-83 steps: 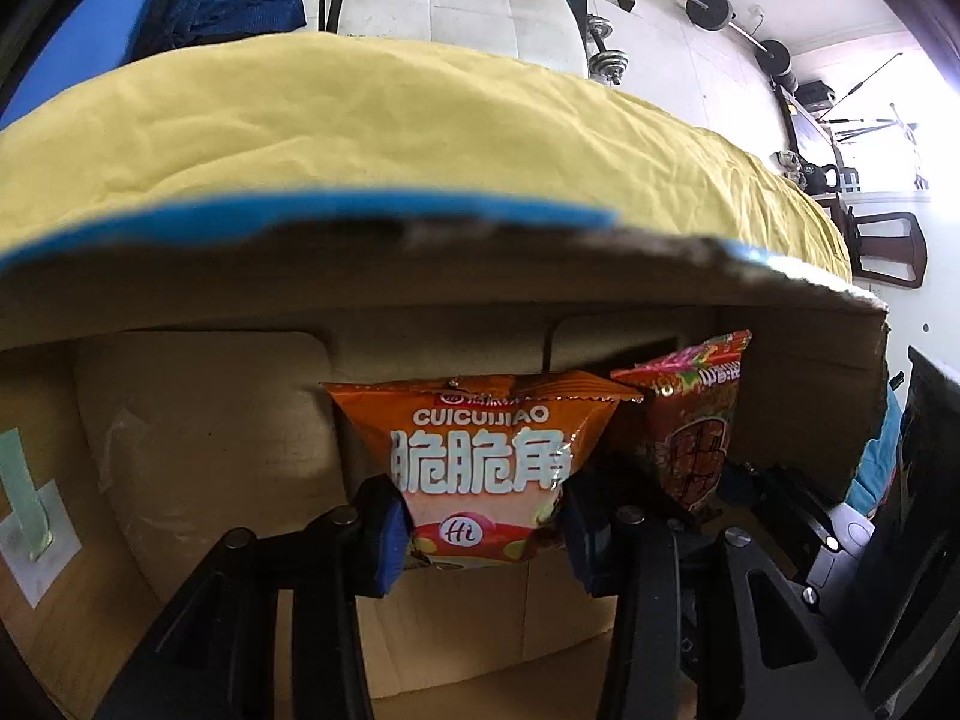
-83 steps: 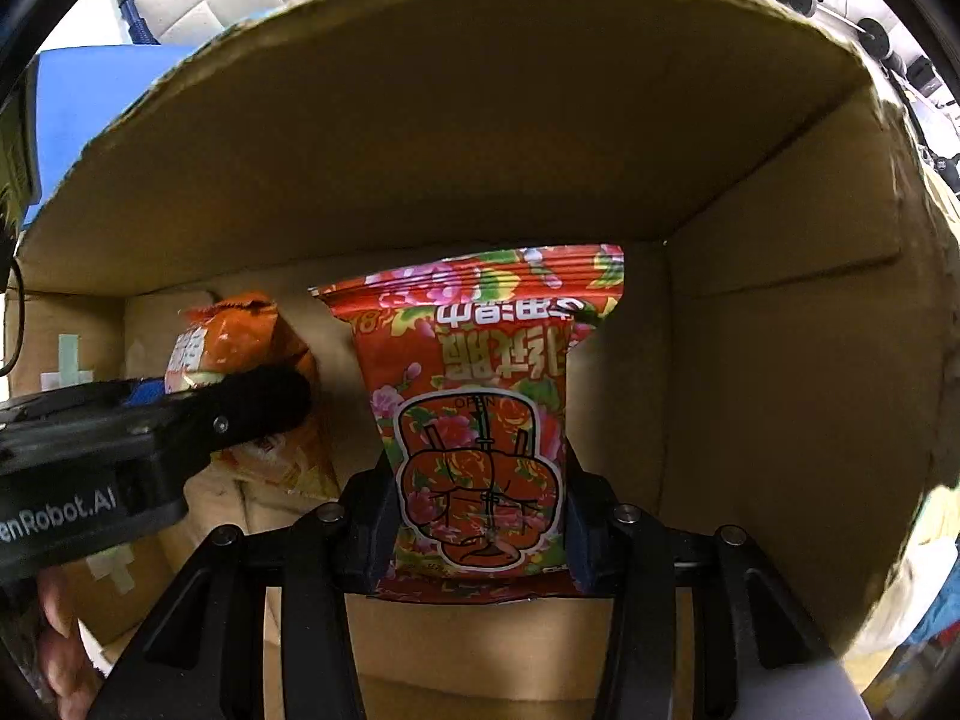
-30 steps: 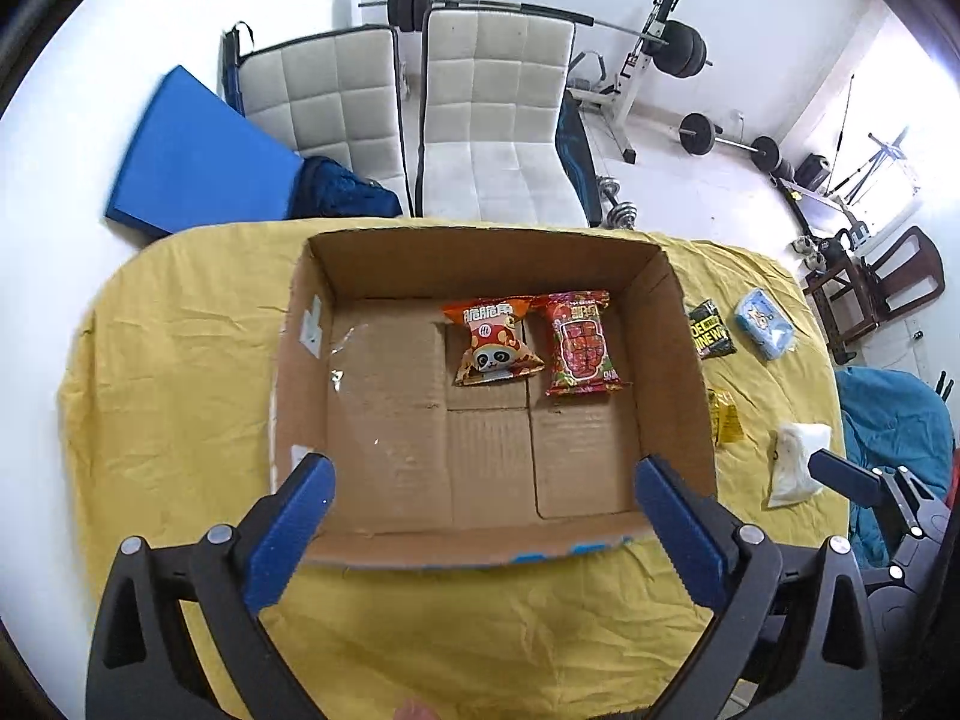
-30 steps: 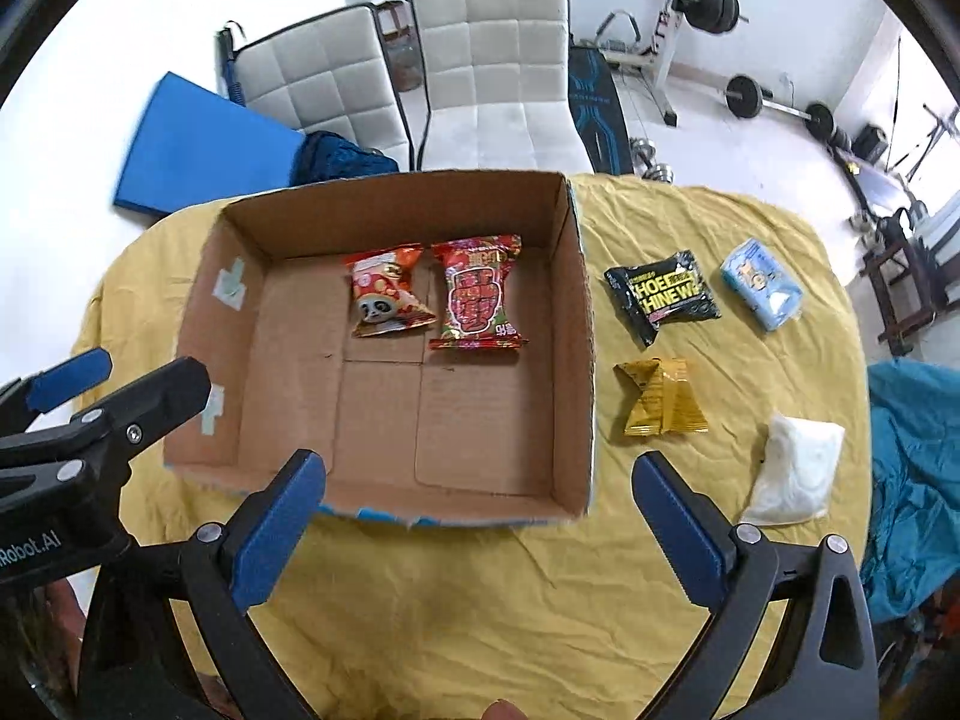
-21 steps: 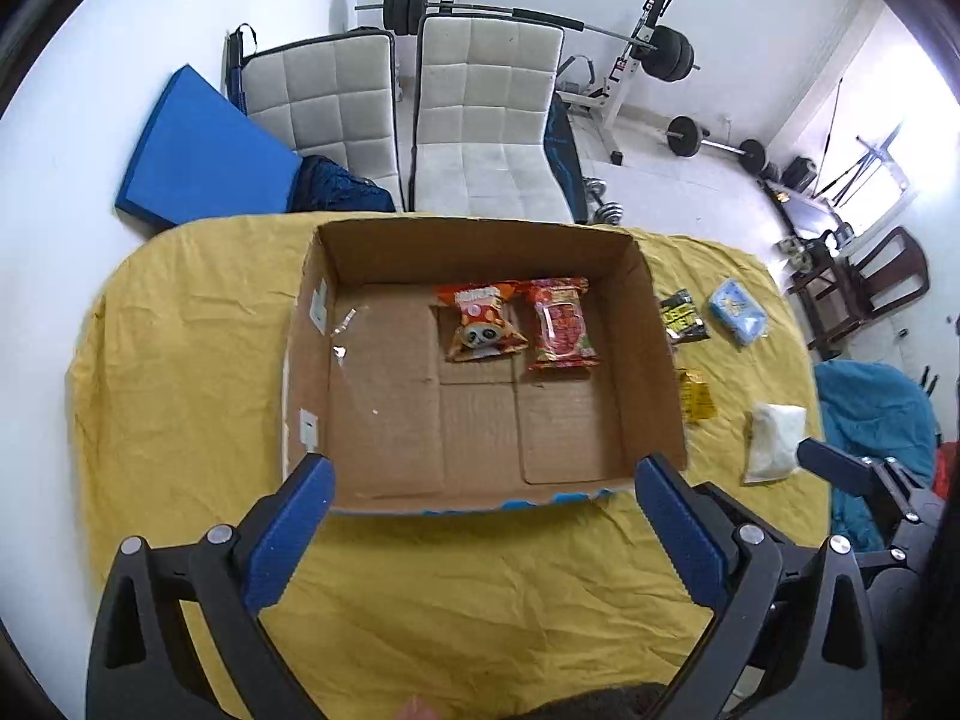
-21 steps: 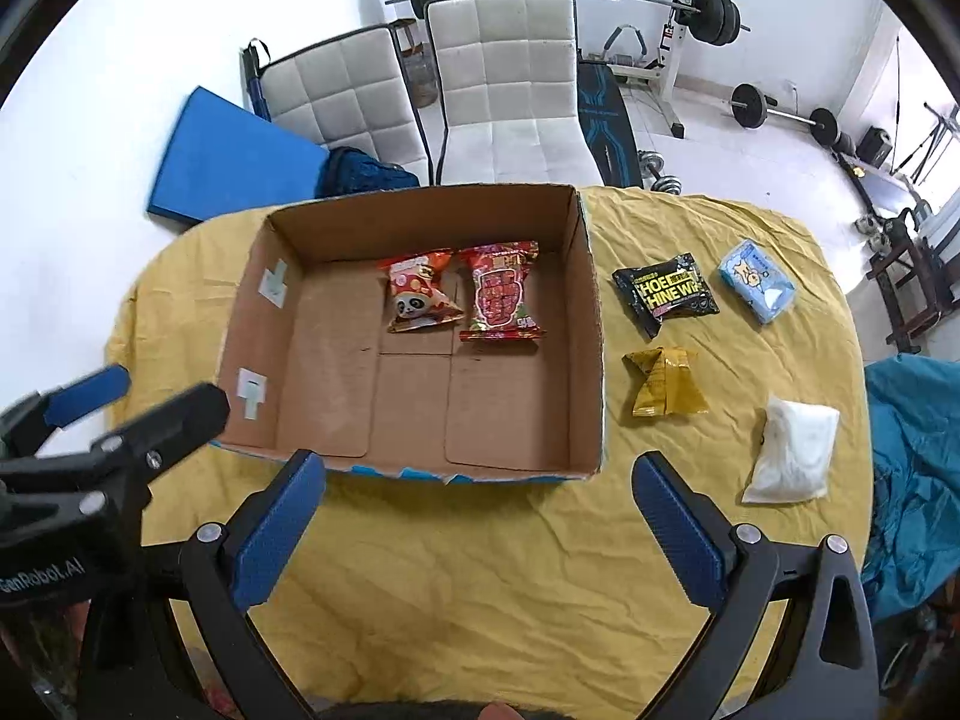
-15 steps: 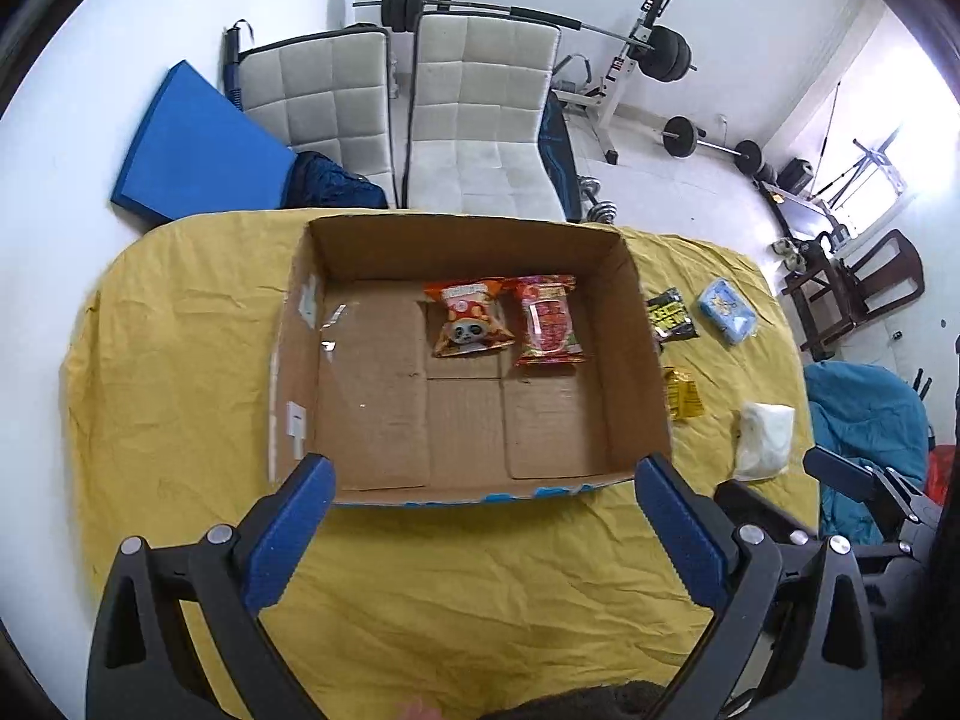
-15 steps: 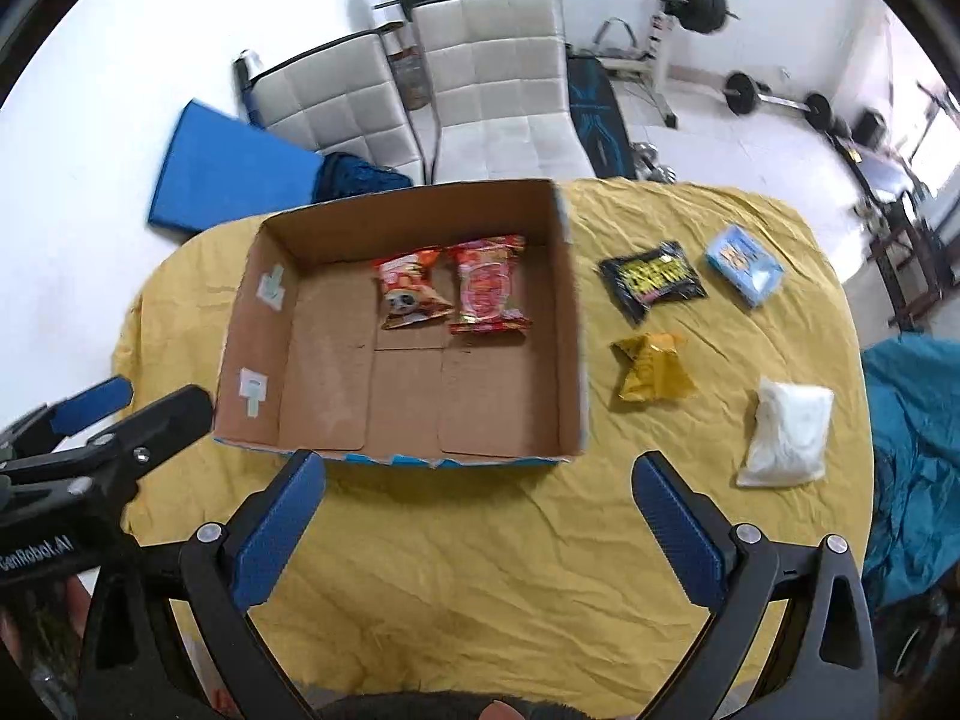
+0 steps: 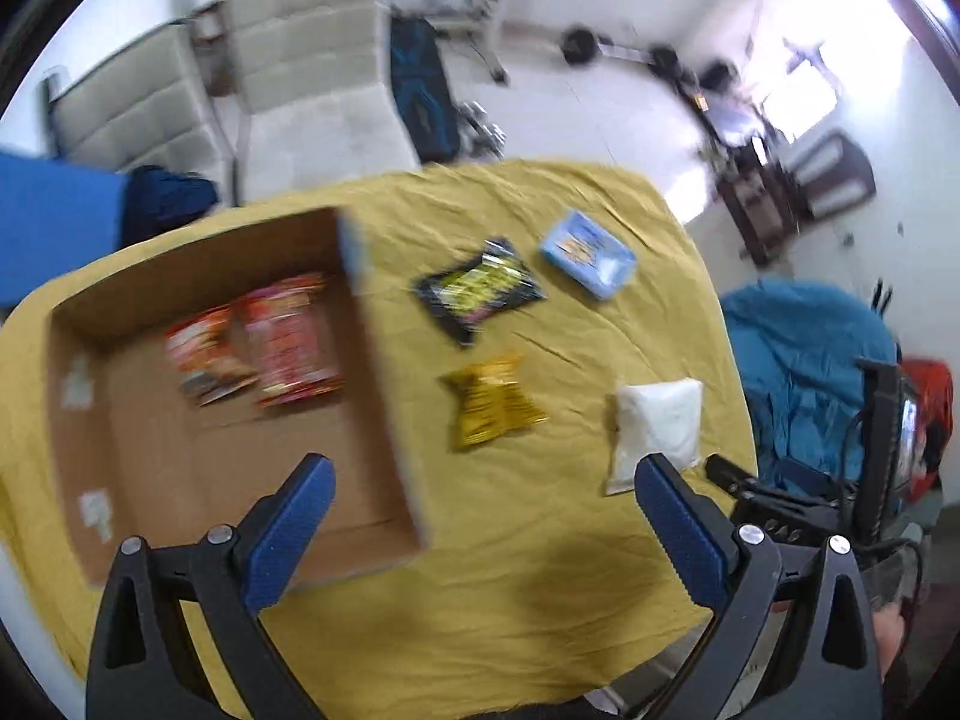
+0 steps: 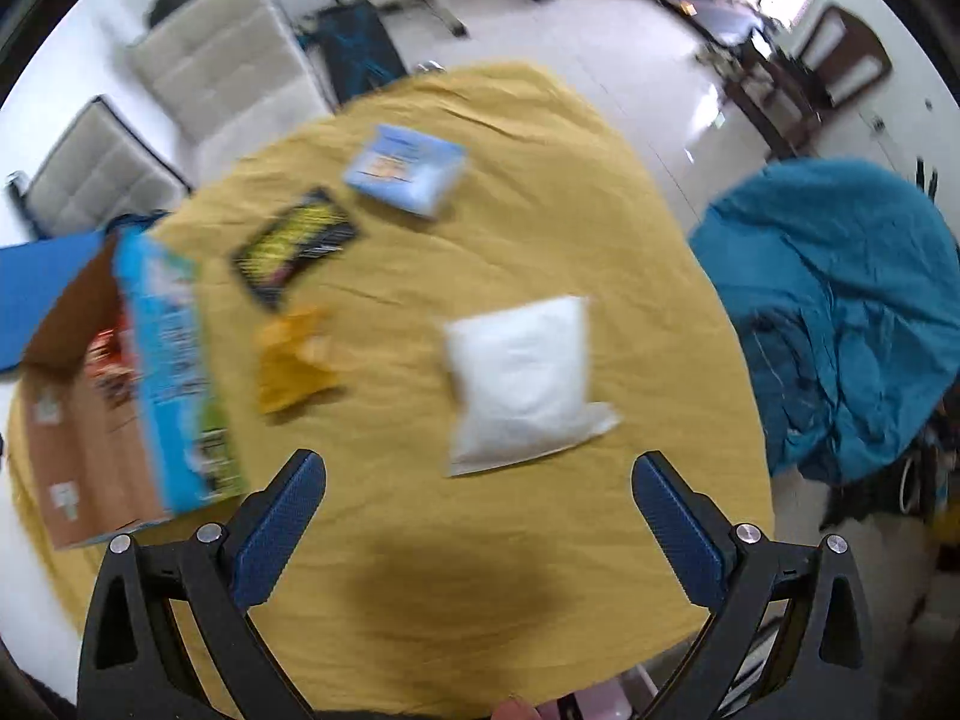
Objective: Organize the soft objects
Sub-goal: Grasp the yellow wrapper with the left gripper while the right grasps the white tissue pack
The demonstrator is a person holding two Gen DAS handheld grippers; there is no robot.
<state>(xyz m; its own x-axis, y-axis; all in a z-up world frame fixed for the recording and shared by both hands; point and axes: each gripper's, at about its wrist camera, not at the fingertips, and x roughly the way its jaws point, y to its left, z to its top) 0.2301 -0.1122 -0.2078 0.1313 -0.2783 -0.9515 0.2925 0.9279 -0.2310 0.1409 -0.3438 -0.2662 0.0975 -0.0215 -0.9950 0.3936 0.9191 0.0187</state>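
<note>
Now both views swung right — left tongs (image 9: pixel 477 525), right tongs (image 10: pixel 477 519) spread, empty; white pouch (image 10: pixel 522 381) centred.

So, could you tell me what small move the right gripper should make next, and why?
Probably lower the open right gripper onto the white bag. It lies loose on the cloth, just ahead between the fingers, and two snacks are already in the box.

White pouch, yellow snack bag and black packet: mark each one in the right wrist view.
white pouch (image 10: pixel 519 381), right wrist view, middle of its face.
yellow snack bag (image 10: pixel 294 360), right wrist view, centre of the blurred bag.
black packet (image 10: pixel 297 243), right wrist view, on its yellow lettering.
</note>
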